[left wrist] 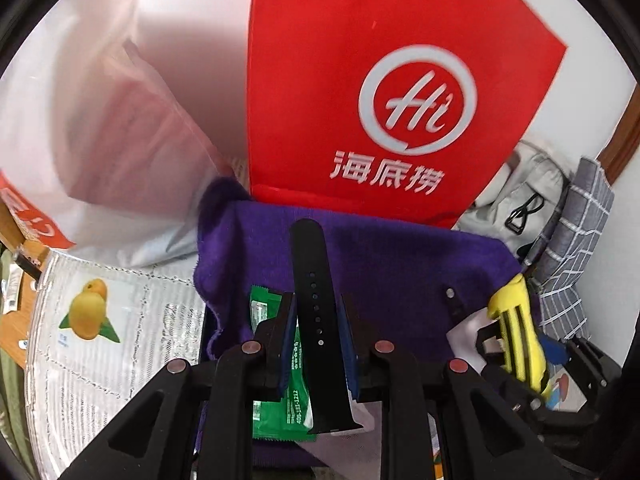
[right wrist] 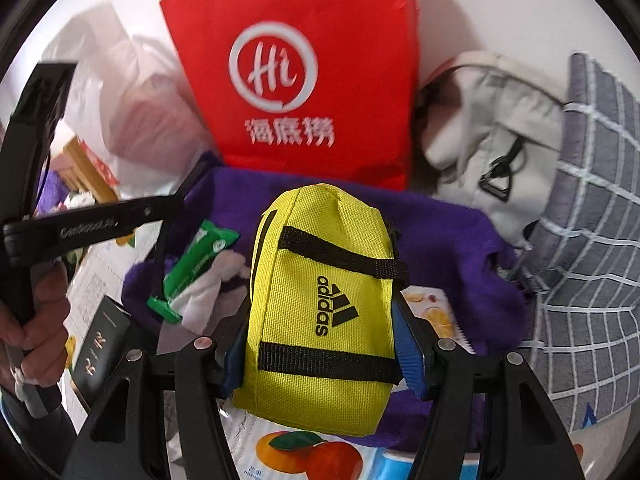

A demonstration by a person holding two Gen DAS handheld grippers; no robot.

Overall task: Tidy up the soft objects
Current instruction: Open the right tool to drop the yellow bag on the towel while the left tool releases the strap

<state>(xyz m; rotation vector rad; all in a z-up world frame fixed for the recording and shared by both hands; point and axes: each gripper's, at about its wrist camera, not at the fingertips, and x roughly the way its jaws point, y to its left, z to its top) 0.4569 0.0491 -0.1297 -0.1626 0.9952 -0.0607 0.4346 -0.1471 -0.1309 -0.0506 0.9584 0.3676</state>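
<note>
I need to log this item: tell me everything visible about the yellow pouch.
The yellow pouch is a small duffel-shaped bag of woven, nylon-looking fabric, with black webbing straps and a black adidas logo on its side. It stands on end, clamped between the right tongs, above the purple cloth.

Upright red bag (left wrist: 360, 100) close behind cluttered purple cloth (left wrist: 400, 264).

"Hi" on red bag (right wrist: 304, 60), "adidas" on yellow pouch (right wrist: 320, 292)
</note>
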